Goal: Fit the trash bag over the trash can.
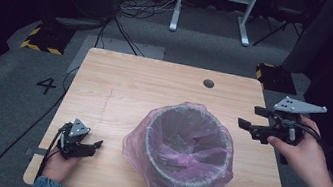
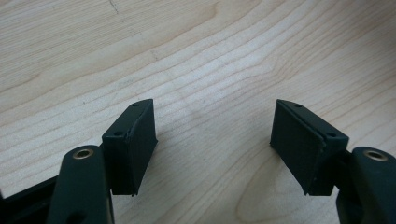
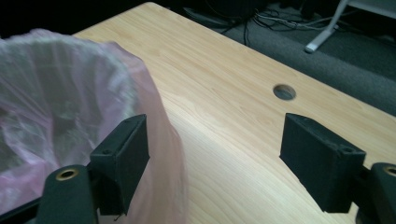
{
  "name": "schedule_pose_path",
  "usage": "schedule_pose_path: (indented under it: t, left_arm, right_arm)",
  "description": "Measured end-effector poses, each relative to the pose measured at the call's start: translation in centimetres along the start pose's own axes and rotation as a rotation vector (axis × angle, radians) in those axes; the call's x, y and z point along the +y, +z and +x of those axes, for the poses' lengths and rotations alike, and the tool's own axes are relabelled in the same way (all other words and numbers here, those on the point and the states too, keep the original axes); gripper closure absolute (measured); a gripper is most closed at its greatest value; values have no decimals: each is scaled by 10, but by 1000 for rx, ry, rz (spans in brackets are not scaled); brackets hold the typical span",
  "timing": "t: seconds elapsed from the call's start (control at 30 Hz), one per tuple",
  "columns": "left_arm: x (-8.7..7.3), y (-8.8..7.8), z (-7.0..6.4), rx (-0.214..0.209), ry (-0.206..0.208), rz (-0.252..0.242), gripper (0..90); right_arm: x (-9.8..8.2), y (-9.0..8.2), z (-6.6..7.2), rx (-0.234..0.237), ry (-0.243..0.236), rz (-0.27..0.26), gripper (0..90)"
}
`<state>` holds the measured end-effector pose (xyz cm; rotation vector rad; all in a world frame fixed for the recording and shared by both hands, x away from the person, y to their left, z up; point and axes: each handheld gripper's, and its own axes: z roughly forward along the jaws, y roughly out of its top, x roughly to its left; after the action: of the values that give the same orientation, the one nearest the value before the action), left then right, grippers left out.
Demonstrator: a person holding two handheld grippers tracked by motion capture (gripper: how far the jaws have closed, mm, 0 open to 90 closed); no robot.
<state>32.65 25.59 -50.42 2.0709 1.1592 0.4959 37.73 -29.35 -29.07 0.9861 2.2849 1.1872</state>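
Both grippers, left (image 1: pixel 92 146) and right (image 1: pixel 247 117), are held wide, empty; the bag (image 1: pixel 138 149) could be torn if snagged.

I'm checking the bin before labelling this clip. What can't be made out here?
- Bin bottom: high view, crumpled pink bag covers it.
- Bin's near side: right gripper view, left edge cuts it off.
- Bin material: bag wraps its wall.
- Left gripper jaw gap: high view, too small.

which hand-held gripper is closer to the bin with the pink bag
Right, narrowly. The right hand-held gripper hovers open just off the bin at its far right rim. The left hand-held gripper sits open on the table at the bin's left.
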Motion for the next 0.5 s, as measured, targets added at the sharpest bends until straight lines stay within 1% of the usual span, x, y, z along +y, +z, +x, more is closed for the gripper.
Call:
schedule_pose_path:
  t: [0.1, 0.27, 0.5]
  left_arm:
    - [0, 0, 0, 0, 1, 0, 306]
    - [0, 0, 0, 1, 0, 0, 304]
    - [1, 1, 0, -1, -7, 2, 294]
  right_arm:
    - [-13, 0, -10, -21, 18, 11, 233]
    - [-36, 0, -26, -46, 68, 32, 232]
    - [-71, 6, -40, -73, 106, 63, 204]
